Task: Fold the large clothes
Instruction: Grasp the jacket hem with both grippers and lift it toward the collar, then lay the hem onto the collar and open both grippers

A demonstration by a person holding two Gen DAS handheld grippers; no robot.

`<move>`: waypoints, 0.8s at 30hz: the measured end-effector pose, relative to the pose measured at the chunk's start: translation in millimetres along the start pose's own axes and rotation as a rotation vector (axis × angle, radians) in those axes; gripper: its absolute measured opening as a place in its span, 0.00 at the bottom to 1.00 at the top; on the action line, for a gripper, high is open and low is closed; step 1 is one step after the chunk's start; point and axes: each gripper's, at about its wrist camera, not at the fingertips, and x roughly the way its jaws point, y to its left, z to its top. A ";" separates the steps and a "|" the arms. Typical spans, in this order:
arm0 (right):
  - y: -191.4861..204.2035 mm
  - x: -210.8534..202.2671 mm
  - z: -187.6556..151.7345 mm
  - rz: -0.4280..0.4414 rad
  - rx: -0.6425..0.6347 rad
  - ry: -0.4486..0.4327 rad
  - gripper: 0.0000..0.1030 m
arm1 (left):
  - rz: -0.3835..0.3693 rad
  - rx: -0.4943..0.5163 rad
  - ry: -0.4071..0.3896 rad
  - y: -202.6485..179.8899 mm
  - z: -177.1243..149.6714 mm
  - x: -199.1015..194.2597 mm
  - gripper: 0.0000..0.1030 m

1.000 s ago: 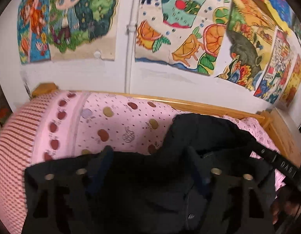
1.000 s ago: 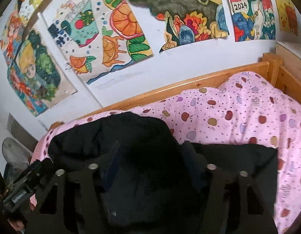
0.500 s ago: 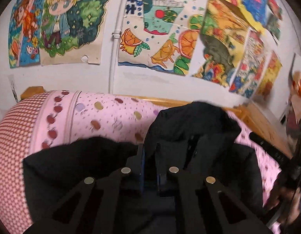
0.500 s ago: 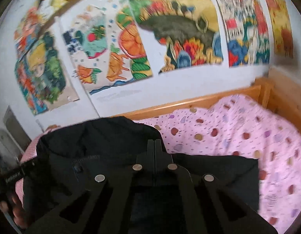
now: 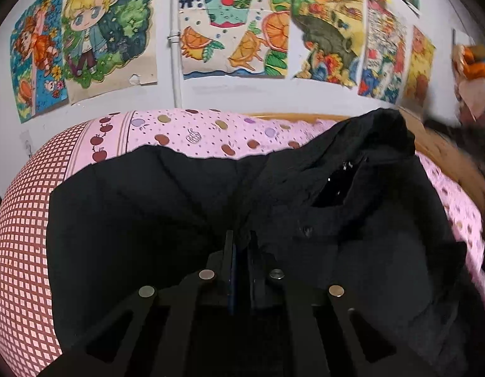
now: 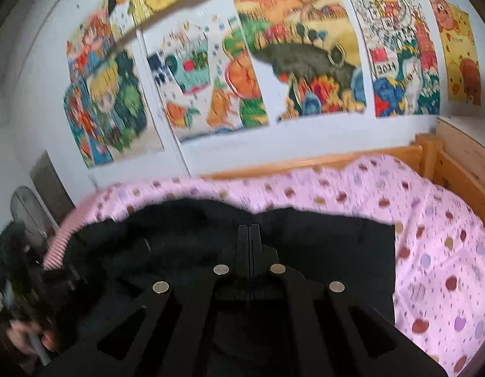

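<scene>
Black fingers of the left gripper (image 5: 240,245) stand pressed nearly together, with a ridge of dark cloth rising from between their tips toward 12 o'clock; I judge them pinched on the black jacket (image 5: 179,207). The right gripper (image 6: 249,235) has its fingers fully closed with no gap visible; cloth lies all round the tips, but the blurred right view does not let me tell whether any of it is caught between them.

Outward from the left tips, the jacket spreads wide over the pink bedspread (image 5: 192,132). One flat panel reaches toward 9 o'clock. The collar or hood end is bunched up at 1 to 2 o'clock, with a small button showing just right of the fingers. In the right view the garment runs from 9 o'clock to about 3 o'clock, its right edge lying straight on the spread. Beyond it come the wooden bed frame (image 6: 320,163) at 12 to 2 o'clock and the wall posters (image 5: 233,25) above.

As for progress, the jacket looks laid out but rumpled. I see no clean crease, no sleeve tucked in and no stacked rectangle. My judgement is that folding is at an early stage: the fabric is gathered along a central ridge for a 1st fold, and the sleeves, hood and final halving remain to be done.
</scene>
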 end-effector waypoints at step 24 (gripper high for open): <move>20.4 82.1 -62.6 0.196 -0.145 0.462 0.01 | -0.194 0.059 0.047 -34.1 23.1 -1.3 0.15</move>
